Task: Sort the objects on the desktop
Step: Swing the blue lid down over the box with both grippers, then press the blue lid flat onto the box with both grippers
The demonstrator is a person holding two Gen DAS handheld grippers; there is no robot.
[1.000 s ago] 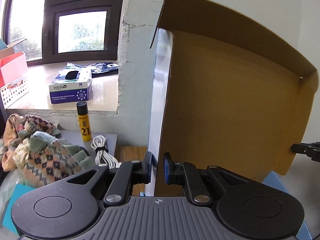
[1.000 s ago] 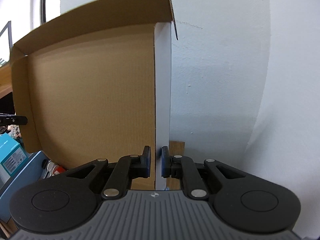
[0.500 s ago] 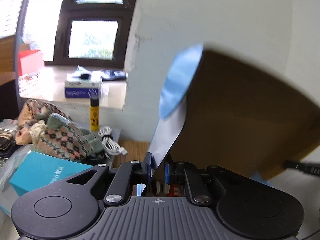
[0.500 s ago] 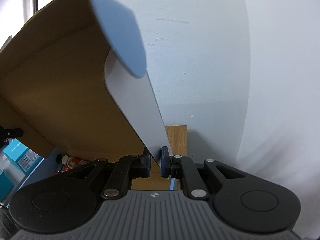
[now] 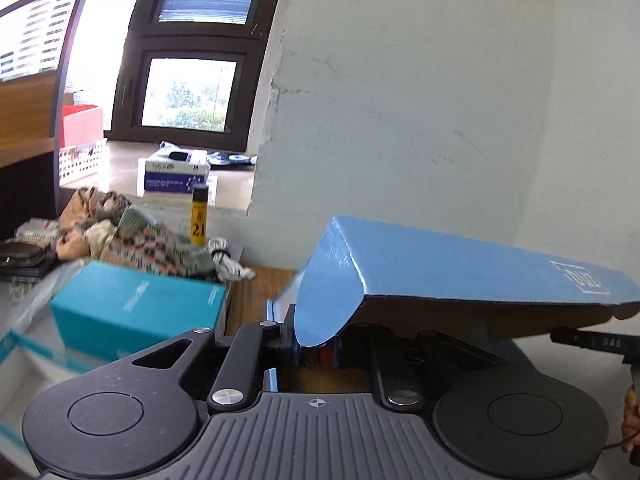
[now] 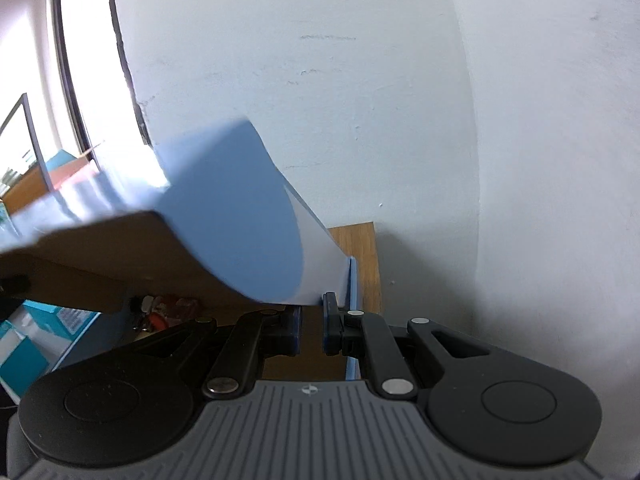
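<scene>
Blue box lid (image 5: 460, 268) folded over L gripper (image 5: 316, 346), jaws opening; R gripper (image 6: 312, 328) pressed together beside lid

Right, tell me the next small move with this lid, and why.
Probably ease the lid down the last bit. It sits tilted, nearly shut, a gap showing under its front edge. The left gripper has its jaws opening with the lid's flap between them; the right gripper seems to pinch its flap only at the tips.
</scene>
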